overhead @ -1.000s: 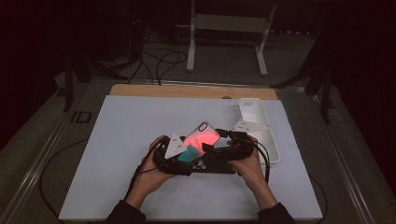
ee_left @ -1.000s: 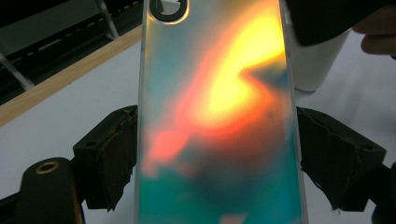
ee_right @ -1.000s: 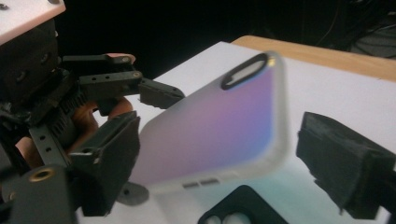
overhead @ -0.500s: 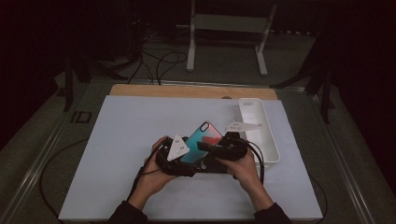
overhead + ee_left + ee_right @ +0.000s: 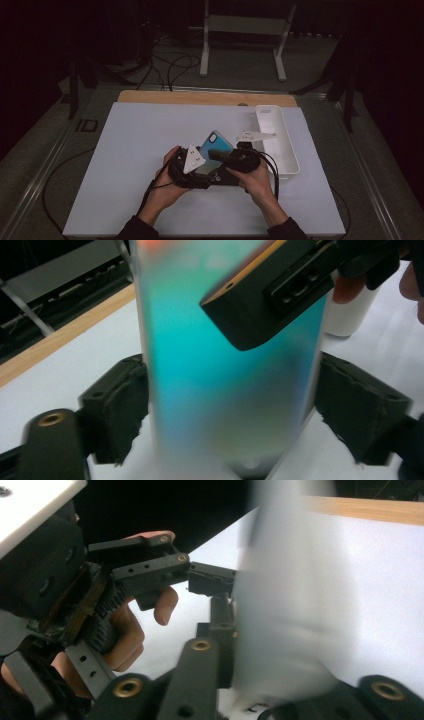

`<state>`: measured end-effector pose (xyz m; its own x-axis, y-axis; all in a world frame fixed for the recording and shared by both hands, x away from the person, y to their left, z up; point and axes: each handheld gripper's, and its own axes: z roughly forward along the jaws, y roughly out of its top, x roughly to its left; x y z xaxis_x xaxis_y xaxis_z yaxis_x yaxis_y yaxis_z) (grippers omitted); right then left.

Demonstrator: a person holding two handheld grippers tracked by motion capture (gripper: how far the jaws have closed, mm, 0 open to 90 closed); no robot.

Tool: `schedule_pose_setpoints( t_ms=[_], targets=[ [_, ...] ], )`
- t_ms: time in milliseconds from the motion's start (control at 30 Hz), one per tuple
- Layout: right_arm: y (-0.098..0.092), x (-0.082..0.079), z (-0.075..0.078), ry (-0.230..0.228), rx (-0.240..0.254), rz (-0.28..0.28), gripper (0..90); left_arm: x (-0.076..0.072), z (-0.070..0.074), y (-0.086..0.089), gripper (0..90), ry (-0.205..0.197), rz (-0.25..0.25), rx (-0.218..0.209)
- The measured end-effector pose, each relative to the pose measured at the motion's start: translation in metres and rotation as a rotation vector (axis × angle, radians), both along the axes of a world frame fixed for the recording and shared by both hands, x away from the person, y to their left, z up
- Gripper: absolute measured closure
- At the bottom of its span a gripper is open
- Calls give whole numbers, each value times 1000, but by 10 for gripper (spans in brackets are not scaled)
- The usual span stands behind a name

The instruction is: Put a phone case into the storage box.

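Note:
A phone case (image 5: 218,141) with a teal-to-pink face stands tilted over the white mat, held between both grippers. My left gripper (image 5: 207,164) grips its lower part. In the left gripper view both pads press the sides of the phone case (image 5: 225,390), and the left gripper (image 5: 232,405) jaws have just closed a little tighter. My right gripper (image 5: 216,153) reaches in from the right, and its black jaw (image 5: 270,295) clamps the case's upper edge. Its jaws have just been closing on the blurred phone case (image 5: 285,605). The right gripper (image 5: 260,652) is shut on it.
A long white tray (image 5: 296,161) lies on the mat just right of my hands, the same tray (image 5: 345,315) being close behind the case. The white mat (image 5: 125,150) covers the table, with a wooden strip (image 5: 200,97) at its far edge. Cables trail off to the left.
The right gripper has moved left onto the case and closed on it. The case has tipped up, so its teal end now faces the camera instead of the pink. The left hand has held still.

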<state>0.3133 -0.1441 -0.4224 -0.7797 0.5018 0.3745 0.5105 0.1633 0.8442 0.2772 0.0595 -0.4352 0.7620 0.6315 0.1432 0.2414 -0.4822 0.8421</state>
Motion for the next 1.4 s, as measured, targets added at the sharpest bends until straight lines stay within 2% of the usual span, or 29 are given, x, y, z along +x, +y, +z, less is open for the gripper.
schedule_pose_setpoints(
  t_ms=[33, 100, 233, 300, 367, 467, 500, 533, 567, 600, 633, 667, 700, 733, 767, 1033, 1200, 1300, 1400],
  targets=[
    [0, 0, 0, 0, 0, 0, 867, 0, 0, 0, 228, 0, 0, 0],
    [-1, -1, 1, -15, -5, -1, 869, 2, 1, 5, 240, 18, -8, -33],
    [-4, -2, 5, -39, -12, 9, 870, 6, 3, 13, 234, 72, -40, -86],
    [-5, -2, 7, -47, -17, 12, 870, 6, 3, 13, 231, 72, -40, -86],
    [-8, -4, 9, -57, -16, 19, 870, 8, 4, 18, 232, 102, -58, -112],
    [-11, -5, 12, -72, -18, 28, 870, 9, 4, 21, 234, 111, -63, -127],
    [-14, -8, 15, -90, -13, 43, 869, 10, 4, 24, 238, 135, -92, -148],
    [-14, -8, 15, -90, -13, 43, 869, 10, 4, 24, 240, 135, -92, -148],
    [-17, -9, 17, -101, -3, 64, 869, 10, 4, 26, 254, 150, -113, -156],
    [-17, -9, 17, -101, -3, 64, 869, 10, 4, 26, 270, 150, -113, -156],
    [-18, -10, 20, -117, 3, 89, 869, 11, 3, 26, 283, 169, -144, -163],
    [-18, -10, 20, -117, 3, 89, 869, 11, 3, 26, 299, 169, -144, -163],
    [-19, -12, 22, -134, 10, 117, 869, 11, 2, 26, 312, 173, -157, -165],
    [-19, -12, 22, -134, 10, 117, 869, 11, 2, 26, 312, 181, -170, -167],
    [-20, -12, 23, -137, 21, 145, 869, 11, 2, 25, 341, 188, -186, -171],
    [-18, -15, 23, -162, 30, 233, 869, 11, 1, 25, 387, 225, -274, -204],
    [-19, -13, 24, -170, 26, 238, 858, 10, 0, 26, 512, 230, -301, -194],
    [-22, -11, 25, -176, 14, 243, 808, 9, -1, 25, 600, 234, -320, -179],
    [-22, -11, 28, -200, -22, 225, 666, 8, -3, 21, 695, 247, -344, -173]
  ],
)
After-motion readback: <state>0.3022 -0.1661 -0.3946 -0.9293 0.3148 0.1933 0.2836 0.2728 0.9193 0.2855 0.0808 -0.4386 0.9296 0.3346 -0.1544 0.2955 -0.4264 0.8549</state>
